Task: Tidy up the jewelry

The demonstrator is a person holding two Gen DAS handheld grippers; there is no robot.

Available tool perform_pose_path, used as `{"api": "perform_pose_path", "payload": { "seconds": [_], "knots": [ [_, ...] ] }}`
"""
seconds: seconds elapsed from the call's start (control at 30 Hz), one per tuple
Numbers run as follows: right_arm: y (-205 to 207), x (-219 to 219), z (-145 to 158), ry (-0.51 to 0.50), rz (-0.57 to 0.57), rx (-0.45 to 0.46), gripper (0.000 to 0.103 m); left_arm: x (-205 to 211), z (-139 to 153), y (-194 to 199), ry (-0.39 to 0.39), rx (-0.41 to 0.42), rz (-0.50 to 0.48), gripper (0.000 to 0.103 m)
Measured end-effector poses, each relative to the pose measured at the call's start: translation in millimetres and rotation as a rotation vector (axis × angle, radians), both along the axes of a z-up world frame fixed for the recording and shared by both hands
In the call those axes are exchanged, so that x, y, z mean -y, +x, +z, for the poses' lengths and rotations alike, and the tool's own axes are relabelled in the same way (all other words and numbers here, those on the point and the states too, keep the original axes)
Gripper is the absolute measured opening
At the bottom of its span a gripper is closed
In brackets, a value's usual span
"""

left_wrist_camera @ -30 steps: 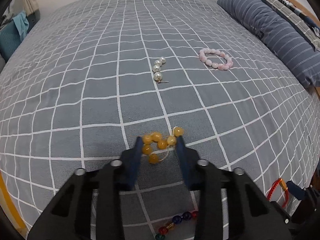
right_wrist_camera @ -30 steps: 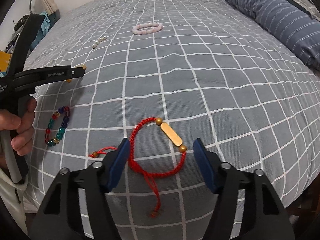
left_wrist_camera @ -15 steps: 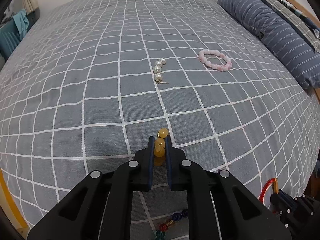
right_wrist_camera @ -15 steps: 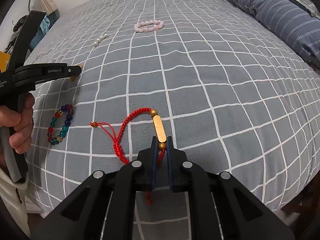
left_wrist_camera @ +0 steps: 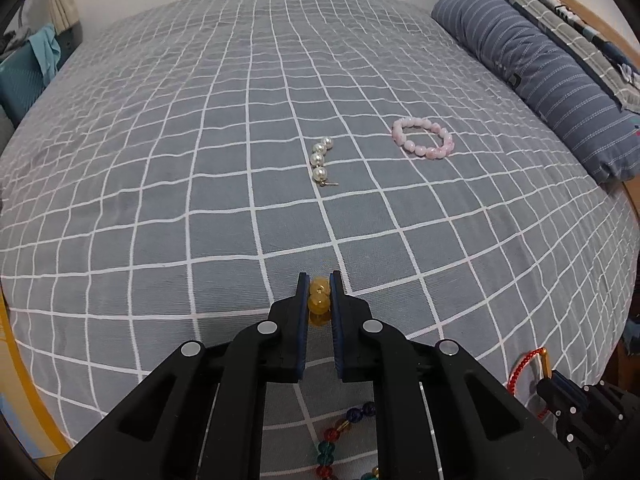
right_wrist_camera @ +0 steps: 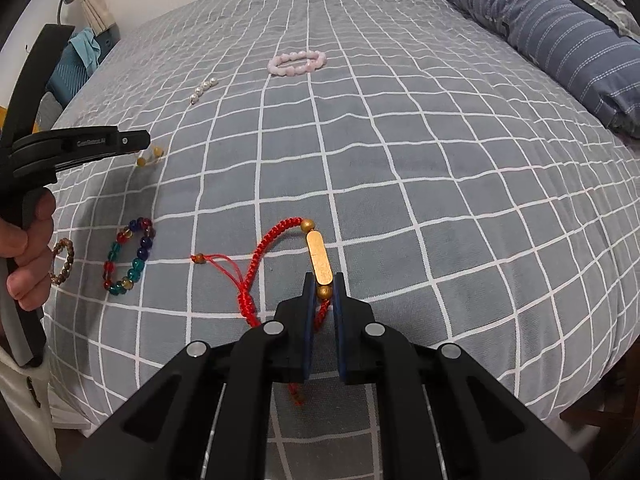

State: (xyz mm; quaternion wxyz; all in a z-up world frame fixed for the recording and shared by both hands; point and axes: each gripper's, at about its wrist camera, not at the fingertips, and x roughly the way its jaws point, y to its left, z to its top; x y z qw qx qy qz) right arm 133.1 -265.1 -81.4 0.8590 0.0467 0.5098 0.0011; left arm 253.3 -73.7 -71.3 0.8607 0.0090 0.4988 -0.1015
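Observation:
My left gripper (left_wrist_camera: 319, 289) is shut on a yellow amber bead bracelet (left_wrist_camera: 319, 303), held above the grey checked bedspread; its beads dangle from the left gripper in the right wrist view (right_wrist_camera: 150, 156). My right gripper (right_wrist_camera: 324, 284) is shut on a red cord bracelet (right_wrist_camera: 276, 236) with a gold bar (right_wrist_camera: 319, 258), pinched at a gold bead. A pearl strand (left_wrist_camera: 320, 158) and a pink bead bracelet (left_wrist_camera: 423, 143) lie farther out on the bed.
A multicoloured bead bracelet (right_wrist_camera: 128, 256) and a brown bead bracelet (right_wrist_camera: 64, 260) lie near the bed's front left edge. A striped blue pillow (left_wrist_camera: 540, 68) runs along the right side. The bedspread (left_wrist_camera: 200, 160) drops off at the near edge.
Both grippers closed from open: the left on the yellow bead bracelet, the right on the red cord bracelet. Both bracelets are now drawn up from the bedspread.

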Motion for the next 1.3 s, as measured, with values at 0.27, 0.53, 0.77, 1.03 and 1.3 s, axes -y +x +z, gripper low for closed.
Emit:
{"api": "perform_pose_path", "payload": {
  "seconds": [0.27,0.53,0.77,1.03,1.3],
  "knots": [
    [-1.5,-2.1,6.4,0.000,0.006,0.015,0.008,-5.7,11.1,-5.1,-0.010,0.009,0.002,0.009],
    [-1.4,-5.7,17.8,0.008,0.015,0.042,0.008,-10.2,23.9,-15.2,-0.012,0.028,-0.002,0.009],
    [0.3,-9.2,27.5,0.009,0.020,0.065,0.008,-16.4,40.6,-32.8,-0.028,0.053,-0.006,0.009],
    [-0.2,-8.9,35.0,0.012,0.015,0.082,0.008,-24.7,57.7,-55.8,-0.020,0.082,0.002,0.009],
    [2.2,-15.2,48.3,0.017,0.030,0.114,0.008,-35.3,72.4,-79.2,-0.034,0.111,0.010,0.009]
  ]
}}
